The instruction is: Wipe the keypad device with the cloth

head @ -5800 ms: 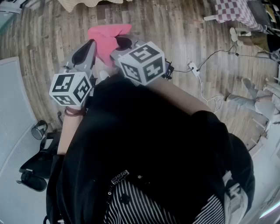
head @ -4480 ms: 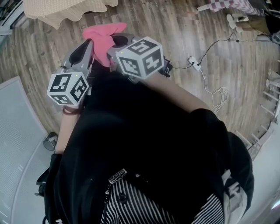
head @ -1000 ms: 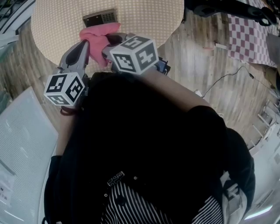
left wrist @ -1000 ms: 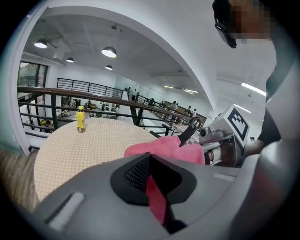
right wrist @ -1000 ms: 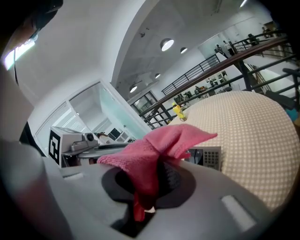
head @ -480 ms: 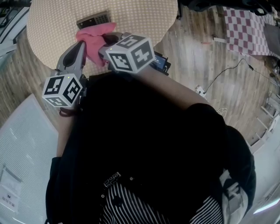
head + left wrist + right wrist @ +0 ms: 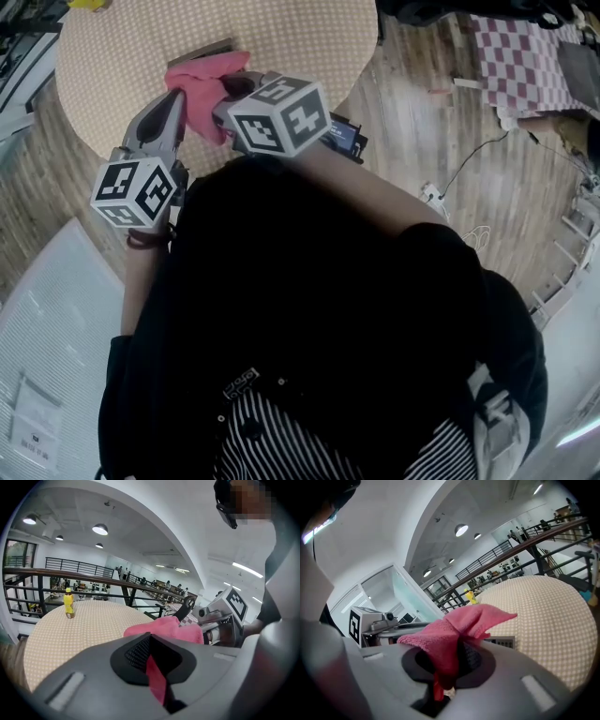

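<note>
A pink cloth hangs between both grippers, bunched over the near edge of a round table covered in beige dotted fabric. My left gripper and right gripper are both shut on the pink cloth, side by side. The keypad device, a dark slab with small keys, lies on the table just beyond the cloth and is mostly hidden by it. In the right gripper view the keypad device peeks out under the pink cloth, close to my right gripper.
A yellow bottle stands at the far side of the table. Wooden floor to the right carries a power strip with a cable. A checked cloth lies at the upper right, and a pale ribbed mat at the lower left.
The person has walked from bare wooden floor up to the round table. The keypad device came into view and now sits right behind the cloth. Both grippers stay shut on the cloth.
</note>
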Action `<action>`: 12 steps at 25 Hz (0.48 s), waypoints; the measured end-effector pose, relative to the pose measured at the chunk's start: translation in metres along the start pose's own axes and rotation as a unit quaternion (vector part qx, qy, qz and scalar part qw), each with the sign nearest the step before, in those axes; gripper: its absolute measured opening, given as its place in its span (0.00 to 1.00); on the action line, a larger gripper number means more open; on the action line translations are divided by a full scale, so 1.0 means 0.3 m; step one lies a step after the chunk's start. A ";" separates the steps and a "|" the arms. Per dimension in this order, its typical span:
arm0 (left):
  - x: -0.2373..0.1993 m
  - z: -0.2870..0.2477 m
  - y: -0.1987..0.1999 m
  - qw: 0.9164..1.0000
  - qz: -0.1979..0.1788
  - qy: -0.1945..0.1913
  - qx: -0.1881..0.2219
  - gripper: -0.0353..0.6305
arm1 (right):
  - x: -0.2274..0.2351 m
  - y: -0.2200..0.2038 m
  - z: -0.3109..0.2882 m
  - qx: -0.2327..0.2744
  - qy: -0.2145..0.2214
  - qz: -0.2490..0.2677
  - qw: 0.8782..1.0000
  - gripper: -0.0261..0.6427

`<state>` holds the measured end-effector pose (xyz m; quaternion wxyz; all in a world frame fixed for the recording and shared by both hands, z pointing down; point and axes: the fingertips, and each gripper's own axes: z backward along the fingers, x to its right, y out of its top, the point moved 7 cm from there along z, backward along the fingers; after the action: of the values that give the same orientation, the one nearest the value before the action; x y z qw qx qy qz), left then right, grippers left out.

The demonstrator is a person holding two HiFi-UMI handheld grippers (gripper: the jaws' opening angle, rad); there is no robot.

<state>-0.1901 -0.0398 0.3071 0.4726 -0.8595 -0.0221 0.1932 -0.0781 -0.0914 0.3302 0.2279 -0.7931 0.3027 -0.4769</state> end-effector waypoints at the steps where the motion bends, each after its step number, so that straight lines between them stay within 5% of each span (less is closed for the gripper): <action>1: -0.014 -0.013 0.007 1.000 -0.002 -0.002 -0.005 0.06 | 0.011 0.008 -0.011 0.000 -0.002 -0.004 1.000 0.13; 12: -0.144 -0.117 0.008 0.999 0.003 -0.023 -0.048 0.06 | 0.103 0.034 -0.130 -0.014 -0.015 -0.038 0.999 0.13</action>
<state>-0.2180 -0.0790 0.3353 0.4297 -0.8767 -0.0393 0.2127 -0.1043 -0.1232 0.3599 0.2029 -0.8142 0.2751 -0.4693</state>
